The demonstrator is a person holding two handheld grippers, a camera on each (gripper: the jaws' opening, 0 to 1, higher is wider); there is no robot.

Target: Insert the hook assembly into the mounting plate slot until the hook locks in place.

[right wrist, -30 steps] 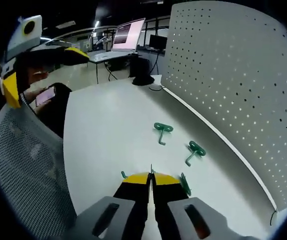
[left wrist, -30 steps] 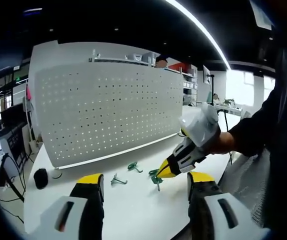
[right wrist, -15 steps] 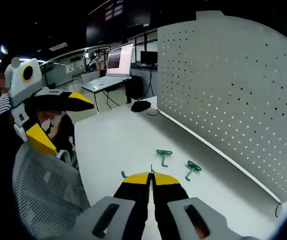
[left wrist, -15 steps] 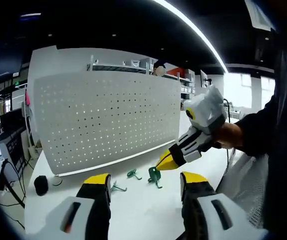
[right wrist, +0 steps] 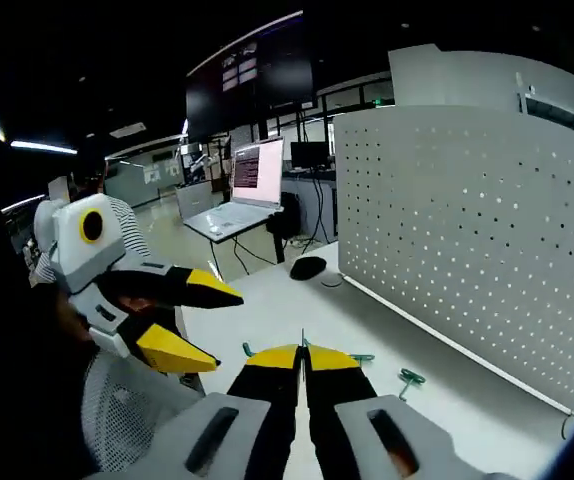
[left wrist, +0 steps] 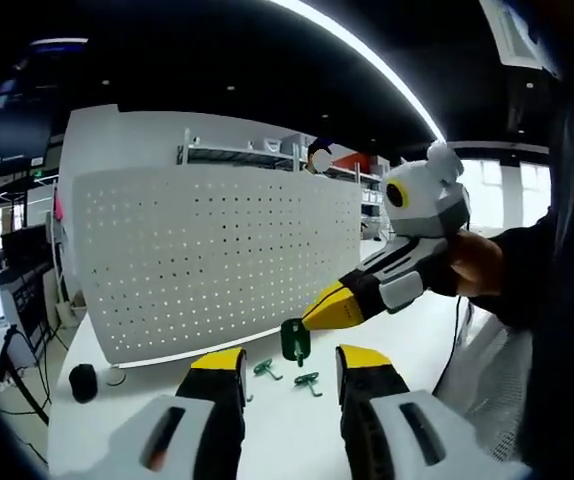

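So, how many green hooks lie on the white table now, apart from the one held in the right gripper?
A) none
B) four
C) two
C: two green hooks lie on the table, while the right gripper holds a third hook up in shut jaws.

The right gripper (left wrist: pixel 312 318) is hanging raised in the air, its 2 yellow-tipped jaws pressed together — a hand (left wrist: pixel 472 265) is gripping its body. The left gripper (right wrist: pixel 212 325) is sitting with jaws spread wide apart — nothing between them.
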